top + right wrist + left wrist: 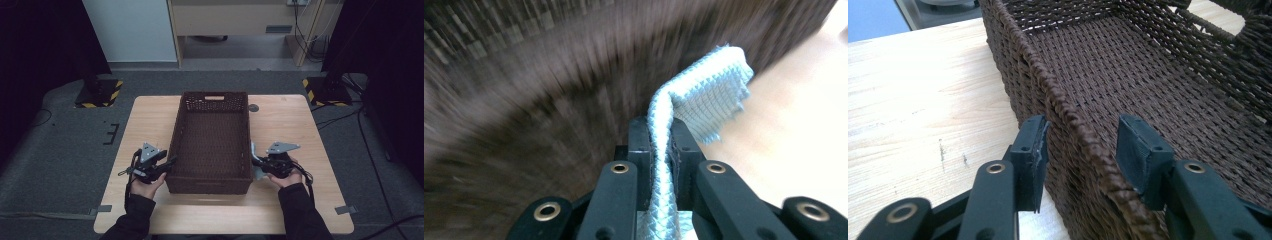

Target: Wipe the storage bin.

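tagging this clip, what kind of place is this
Probably a lab or recording setup, not a home: a lone wooden table on grey carpet, striped stand bases beside it, loose cables on the floor.

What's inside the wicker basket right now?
Nothing: the brown wicker basket shows a bare woven floor. The light blue cloth is outside it, in the right gripper. The near inner wall is hidden.

Rough woven wicker basket (1108,70), waffle-textured cloth (704,100)

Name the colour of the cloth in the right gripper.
Pale blue cloth, clearest in the right gripper view.
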